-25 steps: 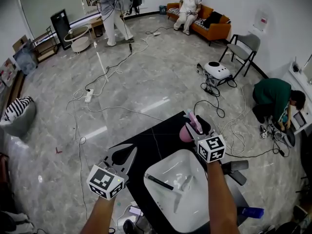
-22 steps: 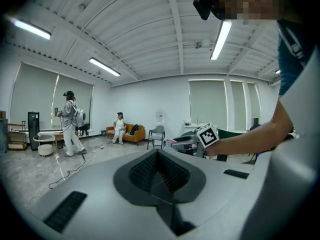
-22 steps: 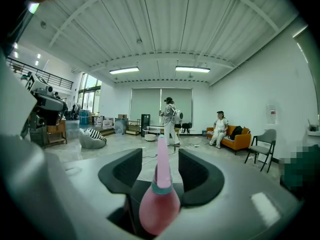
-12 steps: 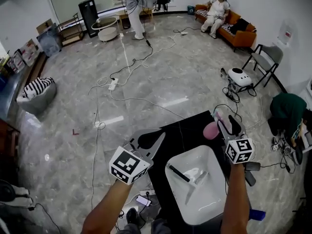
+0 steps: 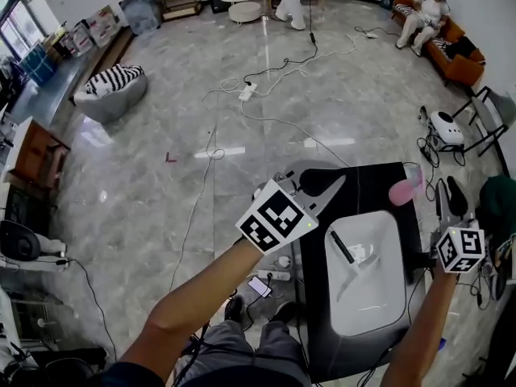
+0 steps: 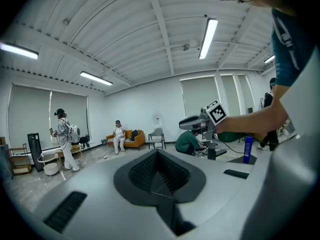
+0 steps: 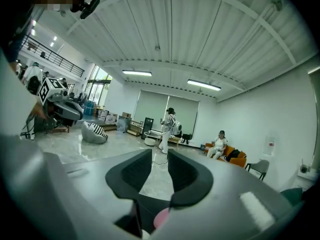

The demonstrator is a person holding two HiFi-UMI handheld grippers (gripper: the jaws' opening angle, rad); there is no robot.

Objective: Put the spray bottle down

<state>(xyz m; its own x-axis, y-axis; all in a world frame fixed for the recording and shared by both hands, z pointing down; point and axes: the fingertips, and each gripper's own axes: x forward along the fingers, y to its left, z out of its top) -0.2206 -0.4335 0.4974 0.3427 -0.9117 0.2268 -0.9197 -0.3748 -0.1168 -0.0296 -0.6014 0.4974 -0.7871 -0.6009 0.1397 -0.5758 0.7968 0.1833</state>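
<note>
The left gripper [image 5: 322, 182] has its fingers [image 6: 159, 156] fully together with nothing between them. The right gripper [image 5: 446, 200] shows a narrow gap between its fingers [image 7: 186, 171]; its jaws have just been closing, and nothing lies between them. The pink spray bottle [image 5: 401, 190] rests on the black table [image 5: 367, 185], just beyond the white basin [image 5: 367, 297] and clear of both grippers. The basin contains a dark stick-shaped item [image 5: 340, 247].
</note>
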